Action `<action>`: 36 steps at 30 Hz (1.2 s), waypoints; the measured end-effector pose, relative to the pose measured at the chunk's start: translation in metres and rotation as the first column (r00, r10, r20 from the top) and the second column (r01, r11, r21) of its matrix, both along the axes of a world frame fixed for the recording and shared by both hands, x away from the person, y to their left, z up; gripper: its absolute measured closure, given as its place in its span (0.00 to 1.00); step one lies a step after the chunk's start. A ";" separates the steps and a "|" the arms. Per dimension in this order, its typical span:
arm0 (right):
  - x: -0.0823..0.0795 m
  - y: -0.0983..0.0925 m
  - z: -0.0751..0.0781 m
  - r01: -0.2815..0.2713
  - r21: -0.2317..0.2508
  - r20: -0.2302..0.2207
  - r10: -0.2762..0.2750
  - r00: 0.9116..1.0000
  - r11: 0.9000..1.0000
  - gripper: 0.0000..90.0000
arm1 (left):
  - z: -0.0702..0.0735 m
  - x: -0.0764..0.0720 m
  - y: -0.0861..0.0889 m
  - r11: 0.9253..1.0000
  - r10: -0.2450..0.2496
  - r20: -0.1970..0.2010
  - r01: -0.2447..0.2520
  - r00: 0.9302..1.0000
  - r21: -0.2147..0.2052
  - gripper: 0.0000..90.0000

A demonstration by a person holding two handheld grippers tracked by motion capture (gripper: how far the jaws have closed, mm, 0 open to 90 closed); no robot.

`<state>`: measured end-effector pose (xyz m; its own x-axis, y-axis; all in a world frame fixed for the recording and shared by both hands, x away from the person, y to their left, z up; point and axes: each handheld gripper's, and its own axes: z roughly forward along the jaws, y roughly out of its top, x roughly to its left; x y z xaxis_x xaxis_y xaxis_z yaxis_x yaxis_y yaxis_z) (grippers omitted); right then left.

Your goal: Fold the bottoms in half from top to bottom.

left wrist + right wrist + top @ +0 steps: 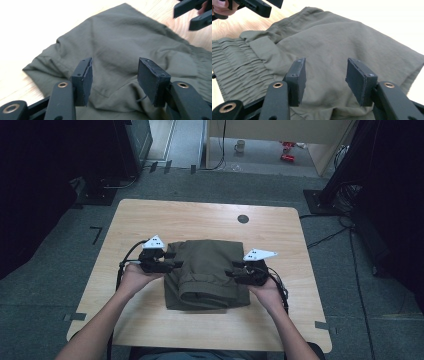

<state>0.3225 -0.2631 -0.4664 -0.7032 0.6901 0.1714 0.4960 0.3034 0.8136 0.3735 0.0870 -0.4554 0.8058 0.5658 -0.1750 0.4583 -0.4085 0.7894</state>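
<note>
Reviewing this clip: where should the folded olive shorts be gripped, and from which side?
Probably at the two side edges of the folded olive shorts, the left gripper from the left, the right gripper from the right. The stacked layers end there, and the open jaws already face them.

Folded olive-green shorts (pixel 206 272) lie flat mid-table, elastic waistband toward the person.
</note>
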 end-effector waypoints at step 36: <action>-0.033 0.036 -0.050 0.005 -0.144 -0.050 -0.012 0.999 0.990 0.34 | -0.045 -0.050 -0.016 0.991 -0.041 -0.054 0.048 0.998 0.126 0.46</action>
